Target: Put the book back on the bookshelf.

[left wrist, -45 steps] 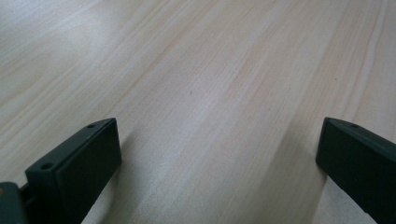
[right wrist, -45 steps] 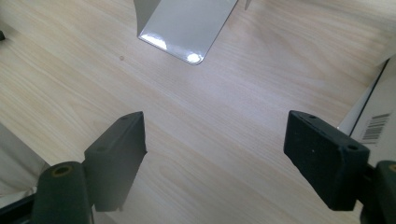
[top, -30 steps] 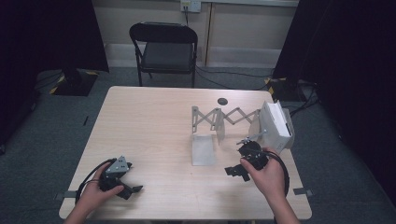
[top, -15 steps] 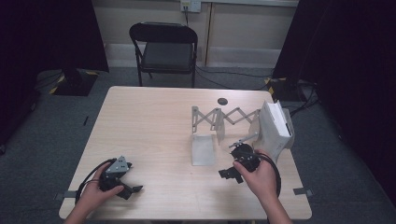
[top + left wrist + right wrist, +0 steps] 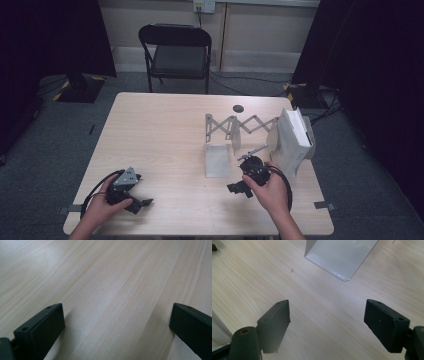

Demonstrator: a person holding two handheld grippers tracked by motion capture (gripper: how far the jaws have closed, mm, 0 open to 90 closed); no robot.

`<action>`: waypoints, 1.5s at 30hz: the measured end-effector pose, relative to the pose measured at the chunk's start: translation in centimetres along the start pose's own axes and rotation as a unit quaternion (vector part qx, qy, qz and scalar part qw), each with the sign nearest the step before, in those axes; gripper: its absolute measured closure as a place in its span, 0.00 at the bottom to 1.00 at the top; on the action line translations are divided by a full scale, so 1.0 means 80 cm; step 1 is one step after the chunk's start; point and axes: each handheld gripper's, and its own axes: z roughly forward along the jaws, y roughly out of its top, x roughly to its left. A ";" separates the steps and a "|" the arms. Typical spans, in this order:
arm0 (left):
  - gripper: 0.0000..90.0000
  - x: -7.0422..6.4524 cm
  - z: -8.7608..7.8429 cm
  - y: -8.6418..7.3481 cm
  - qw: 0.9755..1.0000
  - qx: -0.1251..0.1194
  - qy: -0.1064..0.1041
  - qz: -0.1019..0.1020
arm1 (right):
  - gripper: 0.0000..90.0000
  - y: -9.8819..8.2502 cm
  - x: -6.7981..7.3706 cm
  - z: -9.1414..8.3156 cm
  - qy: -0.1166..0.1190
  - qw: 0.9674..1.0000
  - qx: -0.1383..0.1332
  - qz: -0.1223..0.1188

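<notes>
Pale matt wood-grain table (image 5: 249, 277); smooth grey metal plate (image 5: 339, 255); matt black jaws.

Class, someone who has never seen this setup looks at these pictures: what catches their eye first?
Probably the grey scissor-lattice rack stretched across the right half of the table, ending at a white stack by the right edge. Next, the two open grippers, left at the near-left corner, right beside a flat grey panel.

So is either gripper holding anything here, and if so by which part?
Nothing is held. The left gripper and the right gripper both have their jaws wide apart over bare table, with the metal bookend lying ahead of the right one, untouched.
</notes>
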 end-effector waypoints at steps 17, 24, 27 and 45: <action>0.00 0.000 0.000 0.000 1.000 0.000 0.000 0.000 | 0.23 0.003 0.010 0.021 0.017 1.000 -0.007 -0.009; 0.00 0.000 0.000 0.000 1.000 0.000 0.000 0.000 | 0.23 0.003 0.014 0.035 0.021 1.000 -0.005 -0.018; 0.00 0.000 0.000 0.000 1.000 0.000 0.000 0.000 | 0.23 0.003 0.018 0.042 0.022 0.999 -0.003 -0.023; 0.00 0.000 0.000 0.000 1.000 0.000 0.000 0.000 | 0.20 0.001 0.030 0.085 0.015 0.999 -0.011 -0.049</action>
